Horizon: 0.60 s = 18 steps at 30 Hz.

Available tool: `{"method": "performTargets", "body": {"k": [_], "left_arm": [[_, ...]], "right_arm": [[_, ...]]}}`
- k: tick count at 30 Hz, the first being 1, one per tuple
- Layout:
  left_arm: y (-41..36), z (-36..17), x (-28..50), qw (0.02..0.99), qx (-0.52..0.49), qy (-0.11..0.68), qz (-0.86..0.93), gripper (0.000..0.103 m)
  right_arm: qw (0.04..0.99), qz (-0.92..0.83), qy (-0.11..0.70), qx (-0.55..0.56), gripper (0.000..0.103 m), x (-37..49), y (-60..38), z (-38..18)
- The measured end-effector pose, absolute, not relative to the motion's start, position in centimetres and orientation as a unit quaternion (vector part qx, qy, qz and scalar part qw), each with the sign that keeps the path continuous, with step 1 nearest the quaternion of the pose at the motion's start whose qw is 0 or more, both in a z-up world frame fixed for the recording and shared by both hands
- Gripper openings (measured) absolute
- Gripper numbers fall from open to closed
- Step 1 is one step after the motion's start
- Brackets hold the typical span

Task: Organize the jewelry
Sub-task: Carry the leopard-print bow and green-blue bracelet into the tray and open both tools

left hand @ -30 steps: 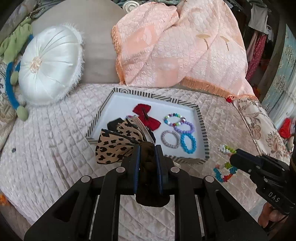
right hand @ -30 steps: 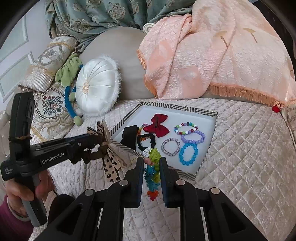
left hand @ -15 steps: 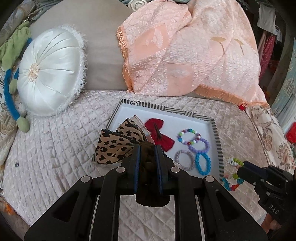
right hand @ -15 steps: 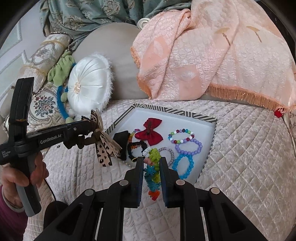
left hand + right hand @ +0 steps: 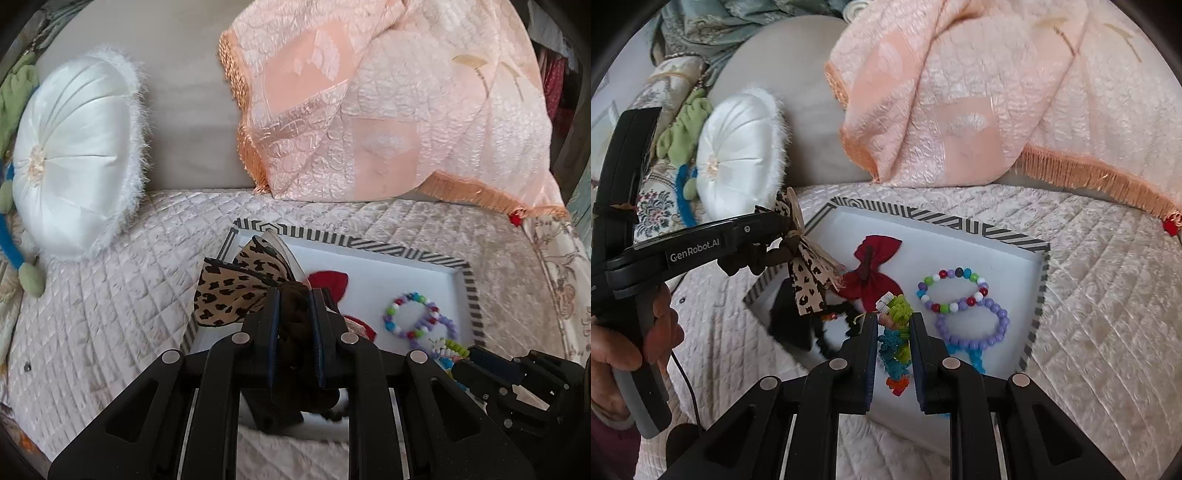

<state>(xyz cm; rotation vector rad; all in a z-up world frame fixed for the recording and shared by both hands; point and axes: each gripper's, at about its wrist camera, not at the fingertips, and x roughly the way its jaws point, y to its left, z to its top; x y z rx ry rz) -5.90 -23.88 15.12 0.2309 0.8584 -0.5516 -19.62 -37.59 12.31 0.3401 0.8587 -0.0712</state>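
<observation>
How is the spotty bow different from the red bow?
The leopard-print bow is tan with black spots; the red bow is plain red. The leopard-print bow is pinched in the left gripper above the tray's edge; the red bow lies flat inside the tray, untouched. The leopard-print bow hangs on its side. Both are fabric bows pinched at the middle.

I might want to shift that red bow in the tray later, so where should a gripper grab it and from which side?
Grip the red bow at its dark centre knot, where the two loops pinch in narrow. It lies flat on the white tray, so come from above, pads either side of the knot. Approach from its open far side, as the leopard bow hangs over its near-left edge.
</observation>
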Motion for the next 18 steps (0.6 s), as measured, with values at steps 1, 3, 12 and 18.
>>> {"method": "performTargets", "body": {"k": [1, 3, 12, 18], "left_arm": [[-24.2, 14.8, -5.4, 0.866, 0.112, 0.411, -0.262, 0.015], [-24.8, 14.2, -4.4, 0.866, 0.113, 0.413, -0.259, 0.015], [-25.7, 10.9, -0.7, 0.862, 0.108, 0.432, -0.242, 0.015], [-24.9, 8.5, 0.2, 0.855, 0.105, 0.453, -0.229, 0.015]], "right_arm": [[0.893, -0.035, 0.416, 0.165, 0.016, -19.2, -37.8, 12.0], [0.891, -0.037, 0.420, 0.167, 0.016, -18.1, -38.3, 11.4], [0.880, -0.048, 0.428, 0.199, 0.016, -14.1, -40.3, 9.0], [0.871, -0.053, 0.441, 0.210, 0.016, -11.8, -40.9, 6.9]]}}
